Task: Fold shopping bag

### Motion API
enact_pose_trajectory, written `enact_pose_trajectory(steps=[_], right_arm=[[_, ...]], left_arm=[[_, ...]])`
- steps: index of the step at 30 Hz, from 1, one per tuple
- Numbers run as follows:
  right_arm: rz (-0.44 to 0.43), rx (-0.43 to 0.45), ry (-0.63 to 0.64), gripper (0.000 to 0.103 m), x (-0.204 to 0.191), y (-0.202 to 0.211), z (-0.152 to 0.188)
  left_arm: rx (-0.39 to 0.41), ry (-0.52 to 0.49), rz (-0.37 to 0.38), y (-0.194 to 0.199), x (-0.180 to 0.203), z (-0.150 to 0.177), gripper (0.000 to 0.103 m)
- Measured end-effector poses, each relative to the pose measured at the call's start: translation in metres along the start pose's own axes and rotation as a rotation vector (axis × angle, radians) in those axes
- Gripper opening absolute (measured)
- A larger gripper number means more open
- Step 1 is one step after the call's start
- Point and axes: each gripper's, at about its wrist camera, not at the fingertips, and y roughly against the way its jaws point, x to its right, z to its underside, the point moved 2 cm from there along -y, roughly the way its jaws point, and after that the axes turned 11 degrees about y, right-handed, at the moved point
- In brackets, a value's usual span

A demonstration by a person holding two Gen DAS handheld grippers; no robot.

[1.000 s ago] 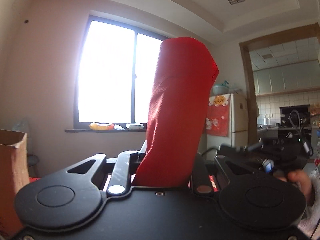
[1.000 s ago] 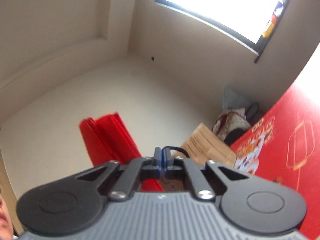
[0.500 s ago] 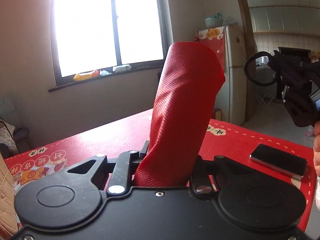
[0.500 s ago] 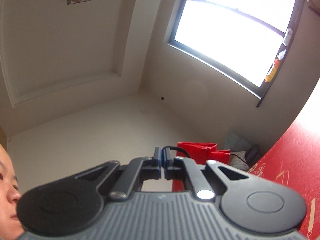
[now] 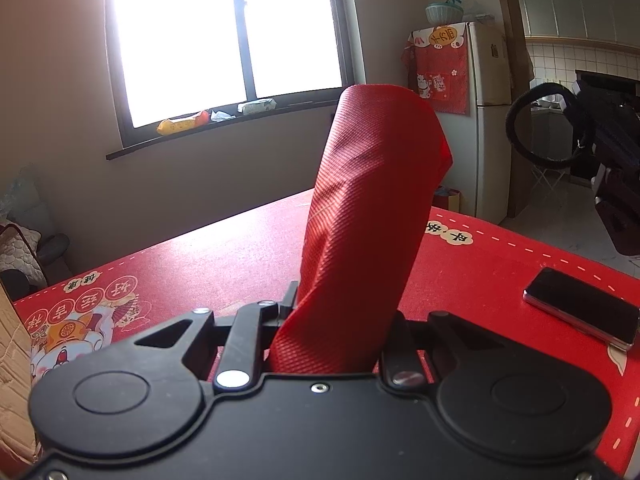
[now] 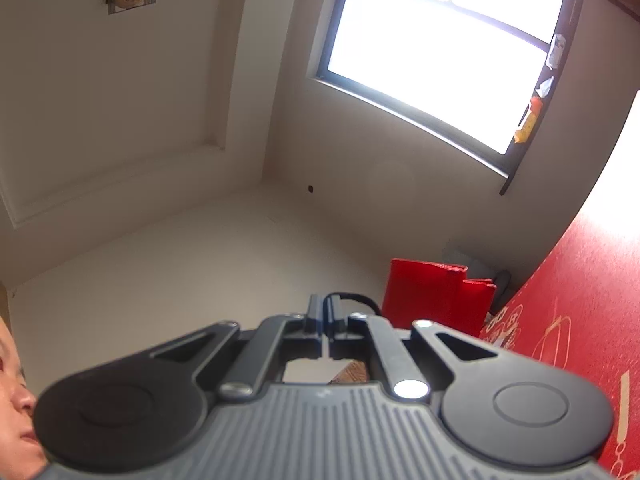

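The red shopping bag point(image 5: 368, 216), folded into a narrow bundle, stands up out of my left gripper point(image 5: 340, 312), which is shut on its lower end above the red table point(image 5: 240, 256). The bag hides the right finger. In the right wrist view the same bag point(image 6: 432, 296) shows just right of my right gripper point(image 6: 322, 314), which is shut with nothing between its fingers and points up at the wall and ceiling. The right gripper point(image 5: 608, 152) also shows at the far right of the left wrist view, apart from the bag.
A black phone point(image 5: 580, 308) lies on the table at the right. A cardboard box point(image 5: 12, 356) stands at the left edge. A fridge point(image 5: 476, 120) and a kitchen doorway are behind; a window fills the back wall. Part of a person's face is at the lower left of the right wrist view.
The left gripper tipped downward, bringing the table and phone into its view, with the bag still held. In the right wrist view the bag shifted from left of the fingers to their right.
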Motion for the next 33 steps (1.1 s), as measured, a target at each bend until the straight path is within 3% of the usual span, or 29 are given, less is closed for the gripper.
enact_pose_trajectory(steps=[9, 19, 33], right_arm=[[-0.008, -0.010, 0.002, 0.003, -0.001, 0.004, -0.002], [0.069, 0.022, 0.047, 0.003, -0.002, 0.008, -0.015], [0.043, -0.011, 0.052, 0.003, 0.002, 0.004, -0.012]], left_arm=[[0.007, -0.001, 0.016, 0.006, 0.003, 0.003, 0.019], [0.027, 0.003, 0.054, 0.013, 0.006, 0.012, 0.019], [0.022, 0.009, 0.059, 0.015, 0.004, 0.012, 0.019]])
